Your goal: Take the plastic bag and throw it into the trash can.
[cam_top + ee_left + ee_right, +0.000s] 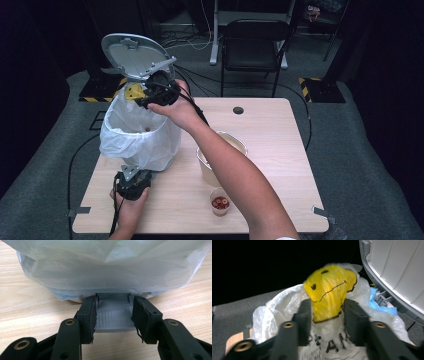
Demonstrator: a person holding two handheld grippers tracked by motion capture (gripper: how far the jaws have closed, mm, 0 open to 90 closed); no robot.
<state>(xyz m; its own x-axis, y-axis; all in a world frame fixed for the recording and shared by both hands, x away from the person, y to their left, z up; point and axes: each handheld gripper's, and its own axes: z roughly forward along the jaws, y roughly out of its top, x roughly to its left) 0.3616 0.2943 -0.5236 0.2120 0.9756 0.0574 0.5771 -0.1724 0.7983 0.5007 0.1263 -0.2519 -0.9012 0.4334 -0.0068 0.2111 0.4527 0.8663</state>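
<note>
You are working at a small lidded bin [142,135] lined with a white bag [131,131], standing upright at the left of the table [280,150] with its grey lid [134,54] tipped up and back. Your left gripper [113,315] is lying low on the table at the bin's near foot, its fingers [90,315] closed onto the grey pedal [113,318] there, apparently keeping the lid raised. Your right gripper [327,315] is reaching over the bin's far rim, its fingers [303,317] standing either side of the bag's yellow printed flap [329,290]; the fingers are part open and, as far as can be told, not pinching it. The step looks like seating or tucking the liner at the rim, or dropping waste in. Next, you are likely needing to draw the right gripper clear without snagging the film, then ease off the pedal. The bin's long axis is running vertically, its mouth pointing up; the flap is rising upward. A bowl [220,157] and a small cup [220,201] are sitting nearby.
</note>
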